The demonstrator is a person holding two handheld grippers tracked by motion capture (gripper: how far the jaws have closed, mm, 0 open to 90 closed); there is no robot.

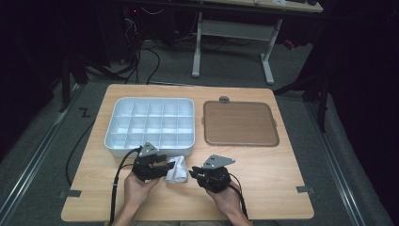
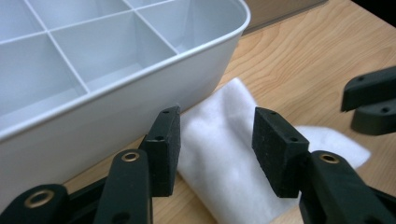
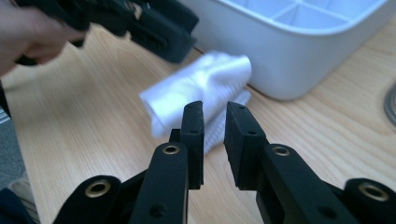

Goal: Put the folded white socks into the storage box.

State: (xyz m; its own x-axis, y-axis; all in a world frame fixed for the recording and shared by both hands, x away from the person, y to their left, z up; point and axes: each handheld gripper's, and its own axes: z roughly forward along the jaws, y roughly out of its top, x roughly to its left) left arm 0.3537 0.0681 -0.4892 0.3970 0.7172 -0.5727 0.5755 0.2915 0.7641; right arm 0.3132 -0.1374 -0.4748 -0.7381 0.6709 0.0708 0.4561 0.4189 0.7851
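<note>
The left claw stands spread over the white folded cloth, the right claw nearly together and empty; lying on the table against the tray, the cloth seems soft, light, best pinched across its thick fold.

Dim surrounds, lit table, slight blur

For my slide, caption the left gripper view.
Left gripper, open, poised over a folded white cloth lying beside the white compartment tray on the wooden table.
</note>
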